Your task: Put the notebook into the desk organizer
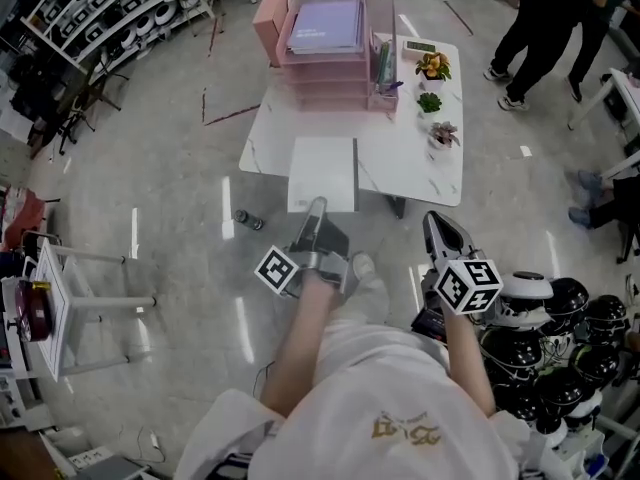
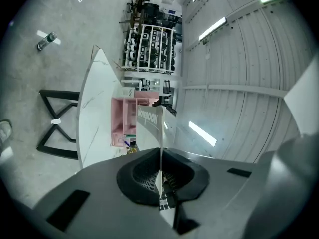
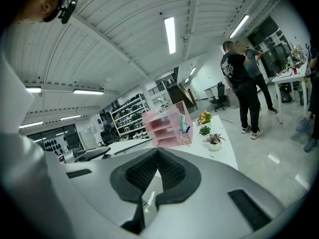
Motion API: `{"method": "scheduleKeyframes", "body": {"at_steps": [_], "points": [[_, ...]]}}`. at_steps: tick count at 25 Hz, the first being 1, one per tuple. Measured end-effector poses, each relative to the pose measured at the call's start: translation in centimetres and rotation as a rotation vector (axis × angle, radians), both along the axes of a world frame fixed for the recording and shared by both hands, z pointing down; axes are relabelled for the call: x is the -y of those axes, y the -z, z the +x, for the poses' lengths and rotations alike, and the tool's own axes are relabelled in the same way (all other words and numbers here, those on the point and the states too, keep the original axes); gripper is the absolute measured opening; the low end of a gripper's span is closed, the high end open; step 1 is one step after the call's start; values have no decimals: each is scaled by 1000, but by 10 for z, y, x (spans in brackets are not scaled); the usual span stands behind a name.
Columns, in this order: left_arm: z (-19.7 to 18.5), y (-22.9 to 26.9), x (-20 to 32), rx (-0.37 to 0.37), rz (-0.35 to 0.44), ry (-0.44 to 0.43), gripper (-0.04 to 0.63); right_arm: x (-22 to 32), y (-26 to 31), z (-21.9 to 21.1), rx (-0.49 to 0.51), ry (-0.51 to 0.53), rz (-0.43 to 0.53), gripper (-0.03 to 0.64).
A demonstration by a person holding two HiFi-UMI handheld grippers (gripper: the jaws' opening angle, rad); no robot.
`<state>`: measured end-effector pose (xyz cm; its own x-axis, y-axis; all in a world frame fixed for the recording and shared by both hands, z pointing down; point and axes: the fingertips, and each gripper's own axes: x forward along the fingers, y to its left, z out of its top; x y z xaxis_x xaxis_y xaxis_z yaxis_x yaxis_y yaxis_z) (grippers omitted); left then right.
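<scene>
I have the notebook (image 1: 322,173) clamped by its near edge in the left gripper (image 1: 317,210), the fingers pinched tight on the cover. It hangs in the air, well short of the desk organizer (image 1: 325,58), over the edge of the surface (image 1: 410,168) farthest from the organizer. The right gripper (image 1: 440,233) sits further from the organizer than the notebook does, with its fingers together on nothing.

I judge this to be the carry-in. The organizer's top tray already holds purple sheets (image 1: 327,25), so I would aim for one of the tray mouths below it, which seem to face me. I would square the notebook's leading edge to that mouth before pushing. Held by one edge only, the far end may droop and catch a tray lip, so I'd go in slowly with that end slightly raised. I'd also stay clear of the potted plants (image 1: 433,98) just right of the organizer. The empty right gripper could brace the organizer if it slides.
</scene>
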<state>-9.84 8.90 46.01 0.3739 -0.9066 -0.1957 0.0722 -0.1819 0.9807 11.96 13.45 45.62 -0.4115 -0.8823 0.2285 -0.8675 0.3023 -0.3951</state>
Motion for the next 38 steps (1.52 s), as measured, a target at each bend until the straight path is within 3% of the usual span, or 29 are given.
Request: {"method": "scheduleKeyframes", "body": {"at_steps": [8, 15, 24, 38], "points": [[4, 1, 108, -2, -20, -12, 26, 113, -1, -13, -2, 39, -26, 9], [4, -5, 171, -13, -30, -17, 26, 177, -9, -20, -13, 58, -51, 9], [4, 2, 207, -52, -15, -13, 26, 215, -10, -29, -24, 85, -48, 9], [7, -19, 254, -26, -45, -51, 26, 257, -17, -21, -23, 56, -57, 9]]}}
